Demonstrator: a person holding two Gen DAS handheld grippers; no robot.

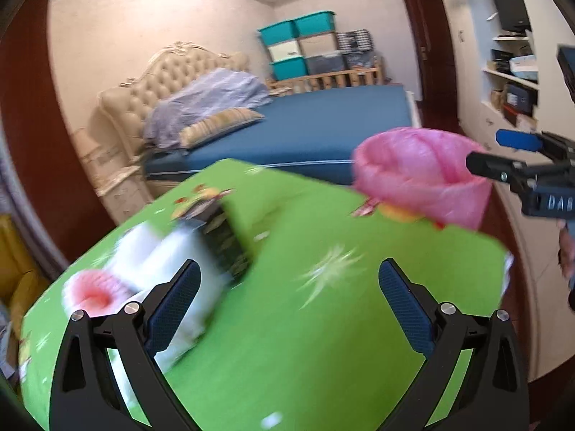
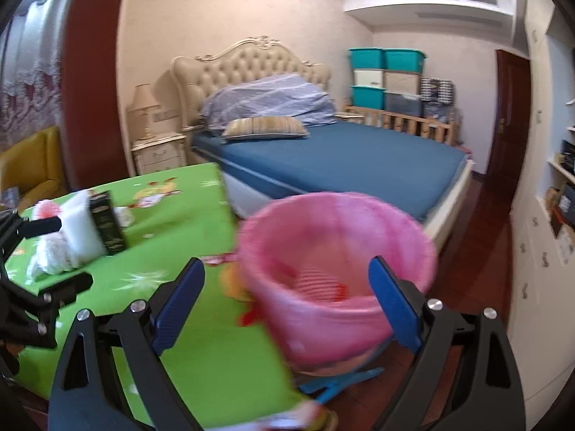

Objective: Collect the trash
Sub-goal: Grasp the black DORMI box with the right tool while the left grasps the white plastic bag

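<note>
Green, cartoon-printed cloth covers the tabletop (image 1: 323, 323), and both claws stand wide open with nothing between their blue pads: the left claw (image 1: 289, 310) hangs over the cloth, the right claw (image 2: 287, 305) faces the pink-lined trash bin (image 2: 334, 276). From the left wrist view the bin stands at about two o'clock, just off the tabletop's far corner. Crumpled white tissue (image 2: 54, 255), a white pack (image 2: 81, 226), a dark box (image 2: 107, 226) and a blurred pink-and-white wrapper (image 1: 91, 291) lie at about ten o'clock.
</note>
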